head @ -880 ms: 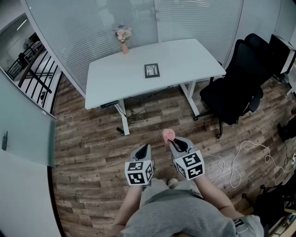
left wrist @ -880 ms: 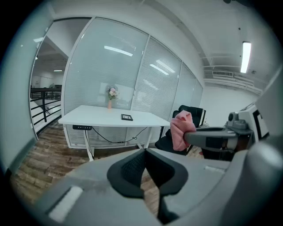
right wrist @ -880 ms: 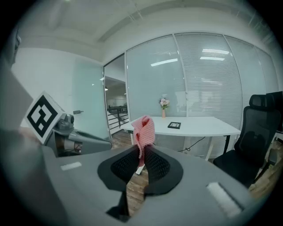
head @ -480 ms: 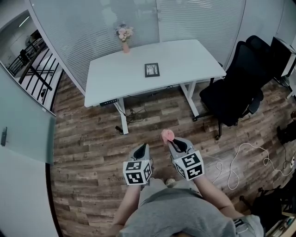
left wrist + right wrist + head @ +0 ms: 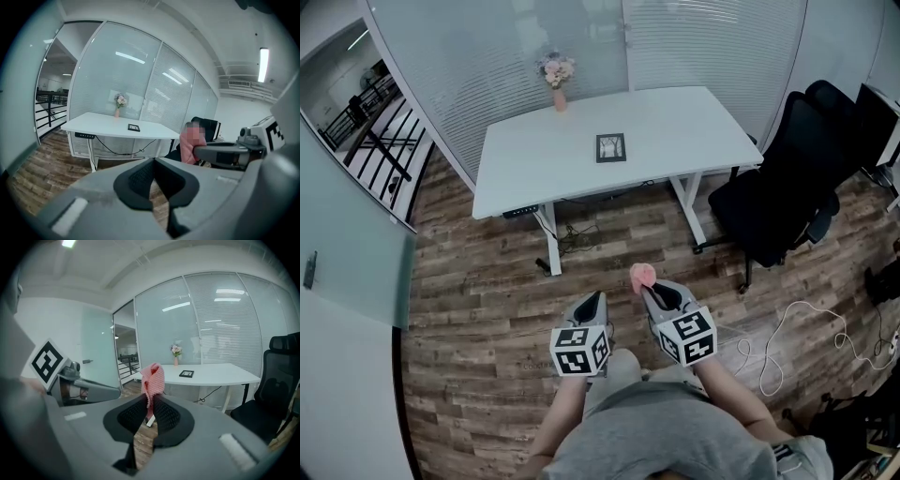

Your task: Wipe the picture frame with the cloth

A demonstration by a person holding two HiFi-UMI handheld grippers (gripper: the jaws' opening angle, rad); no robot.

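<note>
Wood floor (image 5: 487, 309), one wide stretch on the near side of the white table (image 5: 694, 117). Black chair (image 5: 778, 192) just right of the table. White cable (image 5: 783, 333) on the floor, well out from the table's right end. Glass wall (image 5: 487, 56) close behind the table. Picture frame (image 5: 610, 147) flat in the middle of the table. Well short of the table: right gripper (image 5: 651, 291) squeezed shut on a pink cloth (image 5: 641, 274), left gripper (image 5: 594, 302) shut tight with nothing in it.
</note>
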